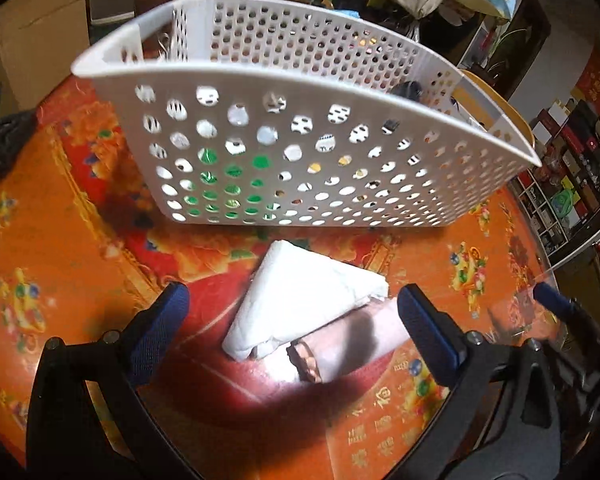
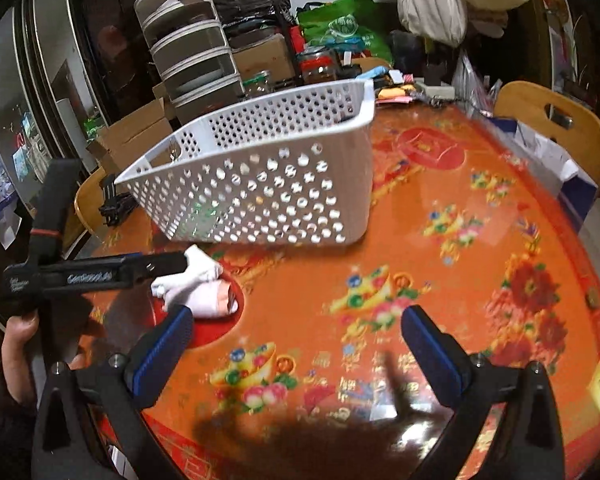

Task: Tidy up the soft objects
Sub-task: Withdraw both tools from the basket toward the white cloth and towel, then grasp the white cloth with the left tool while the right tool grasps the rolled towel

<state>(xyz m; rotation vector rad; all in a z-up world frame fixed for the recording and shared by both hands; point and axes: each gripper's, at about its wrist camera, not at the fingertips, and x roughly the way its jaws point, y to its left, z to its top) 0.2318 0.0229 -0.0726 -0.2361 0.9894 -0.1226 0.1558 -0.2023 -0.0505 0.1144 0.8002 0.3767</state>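
Left gripper (image 1: pixel 292 320) wide open astride the cloth (image 1: pixel 300 304) – ready to grab, basket (image 1: pixel 300 92) just beyond – right gripper (image 2: pixel 296 344) open, empty.

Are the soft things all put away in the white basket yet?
Not yet. Some things already show through the holes of the white basket. The white-and-pink cloth bundle lies on the table before it. The left gripper is open around the bundle, the right gripper open and empty.
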